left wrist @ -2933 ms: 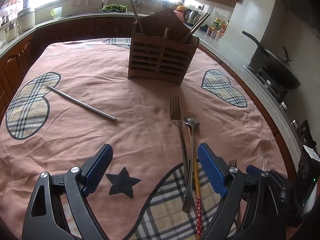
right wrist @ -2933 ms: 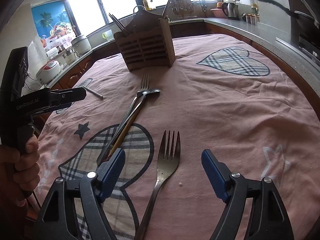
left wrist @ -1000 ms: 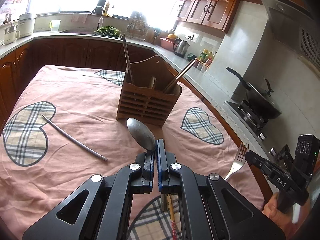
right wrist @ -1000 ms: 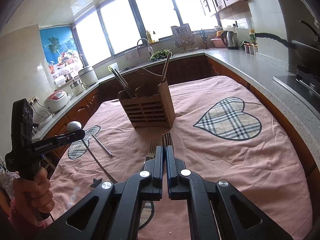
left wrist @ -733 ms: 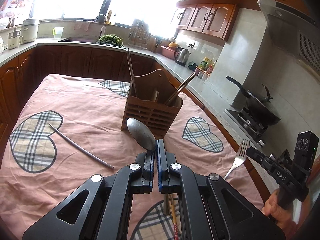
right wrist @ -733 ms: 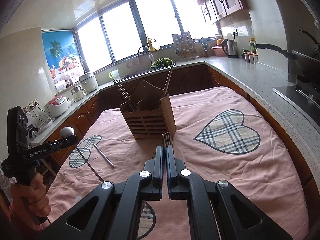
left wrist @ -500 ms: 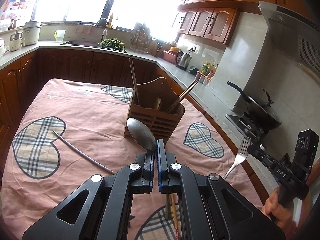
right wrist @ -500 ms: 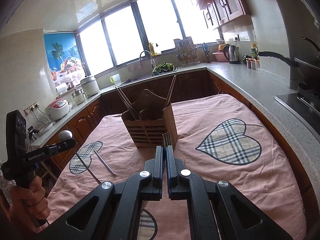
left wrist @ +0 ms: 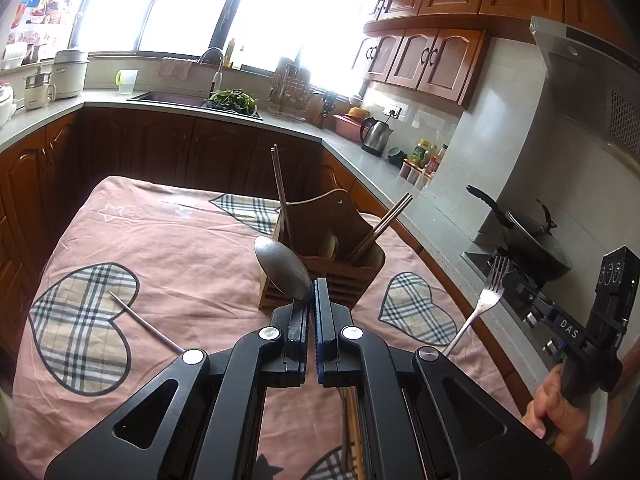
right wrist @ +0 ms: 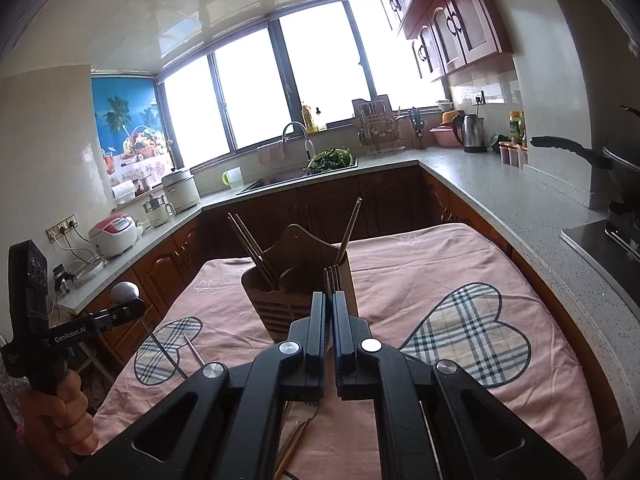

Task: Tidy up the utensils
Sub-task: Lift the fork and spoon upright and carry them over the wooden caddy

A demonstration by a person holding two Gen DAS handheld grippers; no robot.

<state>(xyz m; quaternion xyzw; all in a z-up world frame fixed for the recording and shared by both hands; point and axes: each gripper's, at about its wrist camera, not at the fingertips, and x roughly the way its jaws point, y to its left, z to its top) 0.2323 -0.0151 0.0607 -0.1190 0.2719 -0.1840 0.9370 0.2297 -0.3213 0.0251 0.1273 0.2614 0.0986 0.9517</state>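
Observation:
My left gripper is shut on a metal spoon, bowl up, held above the table in front of the wooden utensil holder. My right gripper is shut on a fork, tines up, just before the same holder. Each view shows the other gripper: the right one with its fork at the right, the left one with its spoon at the left. The holder has chopsticks and a wooden spoon in it. A lone metal chopstick lies on the cloth at the left.
A pink tablecloth with plaid hearts covers the table. A fork and a wooden chopstick lie on it under my right gripper. Counters with a kettle, sink and a wok ring the table.
Both grippers closed on the spoon and the fork, lifted them off the cloth, and have since risen higher and tilted up toward the holder.

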